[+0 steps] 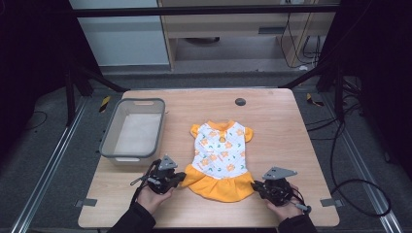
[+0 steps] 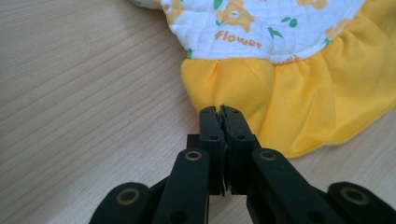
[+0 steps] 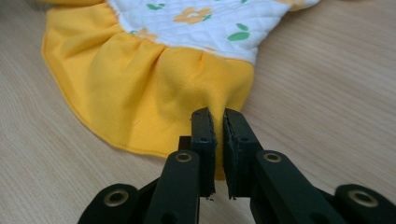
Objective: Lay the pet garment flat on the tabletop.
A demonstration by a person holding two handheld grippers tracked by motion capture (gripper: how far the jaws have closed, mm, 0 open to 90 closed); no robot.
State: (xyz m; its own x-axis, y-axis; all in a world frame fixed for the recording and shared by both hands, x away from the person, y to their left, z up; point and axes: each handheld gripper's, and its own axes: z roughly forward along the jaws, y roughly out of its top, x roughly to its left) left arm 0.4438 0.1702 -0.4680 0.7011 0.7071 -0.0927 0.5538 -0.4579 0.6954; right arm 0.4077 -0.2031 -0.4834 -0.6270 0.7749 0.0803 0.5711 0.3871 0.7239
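1. Dress lies flat, desk centre.
2. Your left hand-held gripper pinches the skirt hem at 8 o'clock; right hand-held gripper pinches it at 4 o'clock.
3. Probably next: lift both evenly, likely folding upward.

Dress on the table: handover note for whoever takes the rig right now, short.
Left gripper: shut on the yellow skirt hem at the dress corner on its side.
Right gripper: jaws pinched on the opposite hem corner, a thin gap between the pads with fabric in it.
The dress lies flat, face up, collar pointing away, in the middle of the table. A grey bin stands at far left, apart from the dress.
Done: both hem corners gripped.
Left: the dress is not lifted or folded yet; probably raise both corners together next.
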